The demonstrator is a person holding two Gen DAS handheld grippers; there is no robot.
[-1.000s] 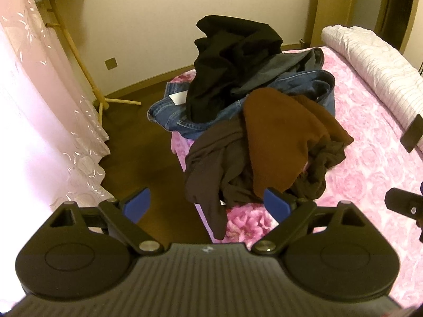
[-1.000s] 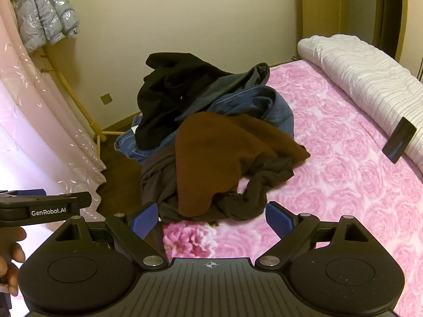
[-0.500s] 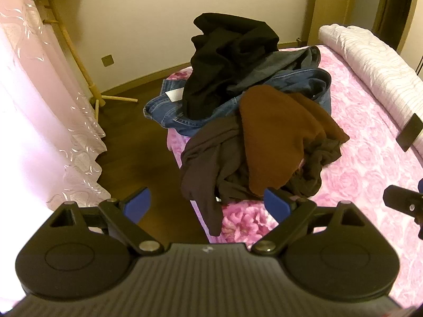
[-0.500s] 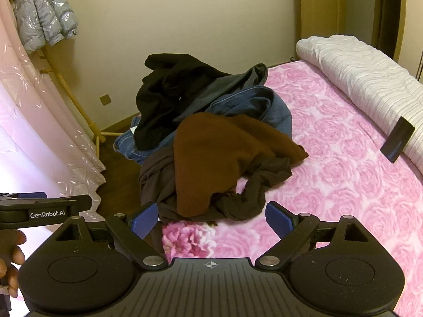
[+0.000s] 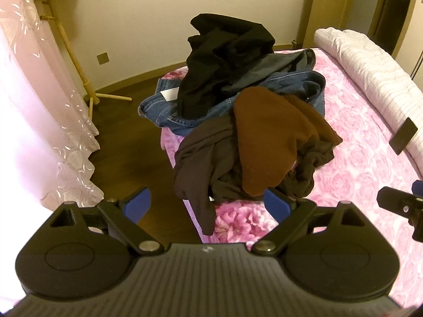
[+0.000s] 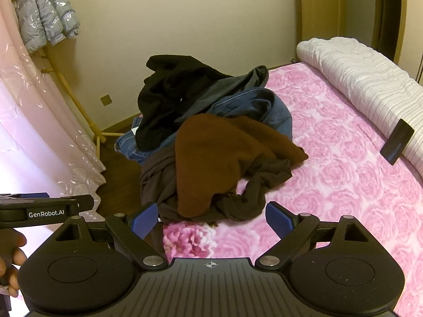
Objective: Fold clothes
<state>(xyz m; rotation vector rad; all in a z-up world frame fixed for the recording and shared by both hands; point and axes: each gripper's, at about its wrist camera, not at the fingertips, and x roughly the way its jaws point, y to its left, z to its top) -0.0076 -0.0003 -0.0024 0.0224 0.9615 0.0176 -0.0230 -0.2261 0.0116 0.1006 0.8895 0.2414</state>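
A heap of clothes lies at the corner of the pink flowered bed point(image 6: 343, 198). On top is a rust-brown sweater point(image 5: 267, 137) point(image 6: 219, 155), over a dark brown garment point(image 5: 208, 163) point(image 6: 253, 192) whose end hangs off the bed's edge. Behind them lie blue jeans point(image 5: 169, 111) point(image 6: 264, 105) and a black garment point(image 5: 224, 60) point(image 6: 169, 89). My left gripper point(image 5: 207, 206) hovers open just short of the heap, over the bed's corner. My right gripper point(image 6: 211, 216) is also open, above the bedspread in front of the heap. Nothing is between either pair of blue pads.
A rolled white quilt point(image 6: 364, 79) lies along the bed's far right side, with a dark phone point(image 6: 396, 141) leaning on it. A pink curtain point(image 5: 34, 121) and a wooden coat stand point(image 5: 76, 60) stand at the left over dark wood floor point(image 5: 127, 158). A door point(image 6: 317, 8) is at the back.
The left wrist view has shifted very slightly, with the heap sitting a little lower left in frame. The right gripper has stayed still. Both grippers remain open.
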